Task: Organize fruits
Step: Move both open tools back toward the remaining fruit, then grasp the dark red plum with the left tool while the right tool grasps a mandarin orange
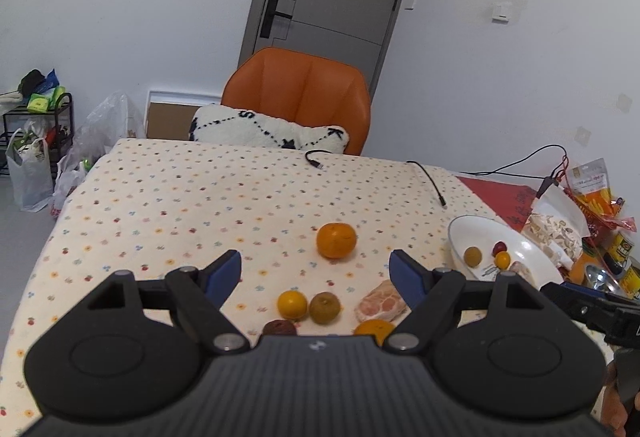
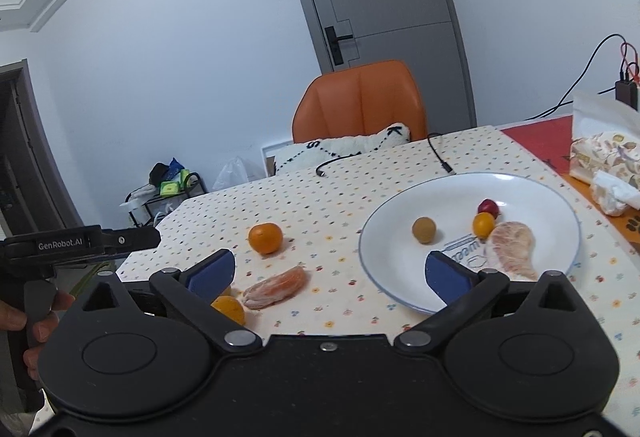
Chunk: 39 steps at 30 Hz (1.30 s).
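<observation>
We hold both grippers low over the table (image 2: pixel 320 197) with its flower-dotted cream cloth, and neither carries anything: the left gripper (image 1: pixel 316 271) has its blue-padded fingers spread with only cloth and loose fruit beyond them, and the right gripper (image 2: pixel 330 271) has its fingers spread wide, one pad over the near rim of the round white plate (image 2: pixel 384 221). On the plate lie a peeled pink grapefruit piece (image 2: pixel 514 249), a small olive-brown round fruit (image 2: pixel 424 230), a small yellow-orange fruit (image 2: pixel 484 225) and a small dark red fruit (image 2: pixel 489 207). Off the plate wait a round orange mandarin (image 2: pixel 265 238), a peeled orange-pink segment (image 2: pixel 276 287), and nearer us a small yellow fruit (image 1: pixel 292 304), a greenish-brown fruit (image 1: pixel 325 307) and a dark brown one (image 1: pixel 280 327). The segment is the only long thing there; its long axis runs level across the cloth, from low left up to the right, toward the plate. The risks, as we judge them: it is soft, so a hard pinch could crush it, and a grip along its length may slip; the round fruits may roll if nudged; the right finger could catch the plate rim and tip it
</observation>
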Each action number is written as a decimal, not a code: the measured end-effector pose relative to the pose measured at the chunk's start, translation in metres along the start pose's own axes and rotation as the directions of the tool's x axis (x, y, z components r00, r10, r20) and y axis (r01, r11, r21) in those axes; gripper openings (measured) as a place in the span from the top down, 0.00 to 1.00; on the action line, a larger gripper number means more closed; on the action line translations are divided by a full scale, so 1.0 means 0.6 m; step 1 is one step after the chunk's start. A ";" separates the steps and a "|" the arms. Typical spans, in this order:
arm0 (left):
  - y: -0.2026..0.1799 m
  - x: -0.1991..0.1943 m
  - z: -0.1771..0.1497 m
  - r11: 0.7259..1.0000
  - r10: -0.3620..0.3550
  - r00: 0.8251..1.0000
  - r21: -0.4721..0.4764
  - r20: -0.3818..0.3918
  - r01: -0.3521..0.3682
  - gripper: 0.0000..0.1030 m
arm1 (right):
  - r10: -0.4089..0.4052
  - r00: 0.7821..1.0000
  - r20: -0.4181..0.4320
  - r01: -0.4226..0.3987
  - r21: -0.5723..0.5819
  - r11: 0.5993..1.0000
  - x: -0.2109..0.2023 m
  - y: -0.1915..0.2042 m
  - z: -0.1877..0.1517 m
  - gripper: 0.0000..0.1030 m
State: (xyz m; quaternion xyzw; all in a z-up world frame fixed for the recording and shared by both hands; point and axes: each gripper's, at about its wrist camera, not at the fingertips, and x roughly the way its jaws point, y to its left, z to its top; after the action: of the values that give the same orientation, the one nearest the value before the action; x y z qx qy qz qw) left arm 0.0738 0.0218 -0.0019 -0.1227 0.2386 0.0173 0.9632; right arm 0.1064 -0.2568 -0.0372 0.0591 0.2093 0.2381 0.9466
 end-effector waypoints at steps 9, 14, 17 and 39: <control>0.033 0.004 -0.014 0.999 0.012 1.000 -0.035 -0.028 -0.013 0.13 | 0.051 0.998 -0.026 -0.051 -0.007 0.999 0.020 0.022 -0.007 0.00; 0.044 0.009 -0.024 0.999 0.012 0.999 -0.047 -0.044 -0.014 0.12 | 0.066 0.997 -0.050 -0.067 -0.011 0.998 0.034 0.035 -0.010 0.00; 0.051 0.015 -0.032 0.998 0.009 0.998 -0.055 -0.061 -0.013 0.12 | 0.065 0.996 -0.066 -0.067 -0.022 0.998 0.043 0.044 -0.013 0.00; 0.057 0.065 -0.067 0.999 0.001 0.991 -0.046 -0.130 -0.007 0.24 | 0.074 0.977 -0.199 -0.089 -0.069 0.994 0.104 0.097 -0.043 0.00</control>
State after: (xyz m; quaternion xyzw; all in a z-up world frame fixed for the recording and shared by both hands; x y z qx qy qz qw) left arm 0.0869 0.0443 -0.0622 -0.1454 0.3007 0.0167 0.9424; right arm 0.1204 -0.1756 -0.0710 0.0069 0.2895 0.2894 0.9123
